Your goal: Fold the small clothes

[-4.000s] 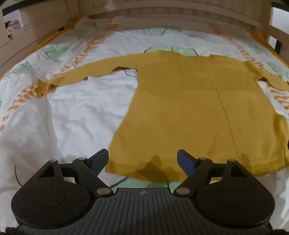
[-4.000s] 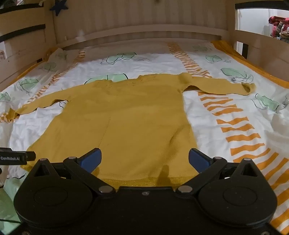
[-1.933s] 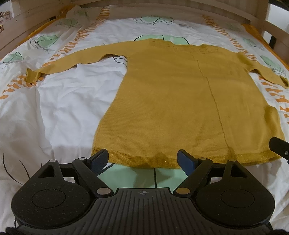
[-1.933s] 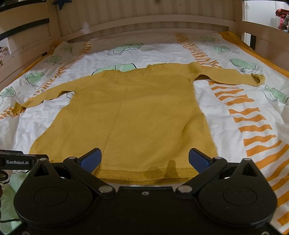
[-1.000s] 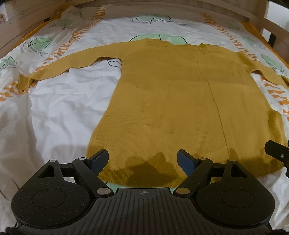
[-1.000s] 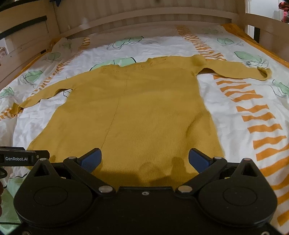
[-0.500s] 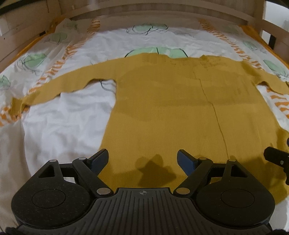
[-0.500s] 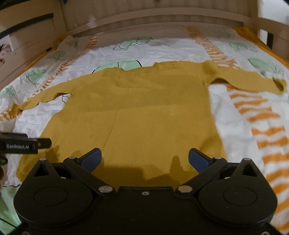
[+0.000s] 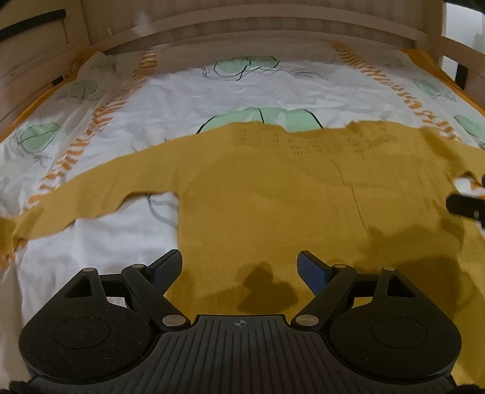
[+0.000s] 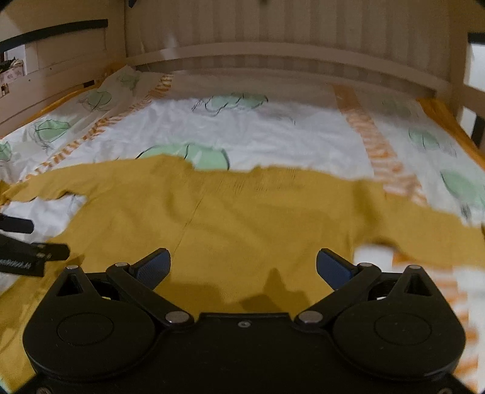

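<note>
Sweater point(image 9: 272, 194) flat beyond both spread pairs of fingers point(image 9: 165, 266), untouched.

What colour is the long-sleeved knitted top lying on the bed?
Mustard yellow knitted top; clearest in the left wrist view.

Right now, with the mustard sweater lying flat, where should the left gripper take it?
Probably the sleeve stretched out flat to the left of the mustard sweater: near its cuff end, from above, with the open left gripper, then carry it across the body.

Lay spread over the bed: a white sheet point(image 9: 230, 91) printed with green leaves point(image 9: 260, 119) and orange stripe bands point(image 9: 100, 115). Stood around it: a pale wooden bed frame point(image 10: 272, 60), slatted headboard point(image 10: 288, 27) behind.
</note>
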`<action>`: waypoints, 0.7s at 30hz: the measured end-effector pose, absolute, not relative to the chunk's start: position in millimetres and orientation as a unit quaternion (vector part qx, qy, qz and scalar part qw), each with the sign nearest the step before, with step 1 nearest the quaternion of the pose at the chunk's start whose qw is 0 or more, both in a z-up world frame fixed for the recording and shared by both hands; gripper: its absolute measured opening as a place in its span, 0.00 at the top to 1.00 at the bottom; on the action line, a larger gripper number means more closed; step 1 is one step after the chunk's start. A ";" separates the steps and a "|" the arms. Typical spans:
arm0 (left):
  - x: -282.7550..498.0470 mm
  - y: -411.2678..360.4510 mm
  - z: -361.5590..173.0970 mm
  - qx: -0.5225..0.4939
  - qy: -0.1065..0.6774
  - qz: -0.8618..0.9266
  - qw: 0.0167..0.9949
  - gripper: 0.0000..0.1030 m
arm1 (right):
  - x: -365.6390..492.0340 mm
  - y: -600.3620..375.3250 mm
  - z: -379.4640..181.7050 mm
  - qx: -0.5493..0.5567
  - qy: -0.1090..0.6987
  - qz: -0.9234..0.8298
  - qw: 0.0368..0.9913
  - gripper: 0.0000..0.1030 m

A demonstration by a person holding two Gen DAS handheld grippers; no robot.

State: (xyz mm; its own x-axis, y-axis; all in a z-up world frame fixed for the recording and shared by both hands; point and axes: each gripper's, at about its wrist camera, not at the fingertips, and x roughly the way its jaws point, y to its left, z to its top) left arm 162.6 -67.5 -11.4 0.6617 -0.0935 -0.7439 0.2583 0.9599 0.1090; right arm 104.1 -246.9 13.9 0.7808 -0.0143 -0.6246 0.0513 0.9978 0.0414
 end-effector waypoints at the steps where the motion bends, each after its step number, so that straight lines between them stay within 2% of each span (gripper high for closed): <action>1: 169.1 -69.2 -11.7 0.101 0.398 -0.098 0.906 0.19 | 114.2 -251.4 14.8 0.024 0.328 -0.019 0.944 0.01; 6: 202.8 -76.9 -16.7 0.089 0.396 -0.098 0.909 0.19 | 166.3 -274.1 13.1 0.000 0.316 -0.005 0.949 0.02; 10: 224.9 -80.4 -27.9 0.083 0.403 -0.090 0.907 0.19 | 207.4 -290.1 4.8 -0.031 0.323 -0.006 0.946 0.14; 15: 245.4 -81.4 -54.8 0.067 0.430 -0.097 0.895 0.20 | 248.6 -303.4 -7.4 -0.064 0.328 -0.007 0.943 0.21; 17: 248.3 -79.9 -66.2 0.057 0.437 -0.096 0.893 0.18 | 262.1 -304.6 -13.6 -0.083 0.328 0.001 0.941 0.21; 21: 236.0 -76.1 -74.0 0.051 0.394 -0.099 0.912 0.15 | 282.0 -303.3 -24.8 -0.114 0.334 0.017 0.936 0.21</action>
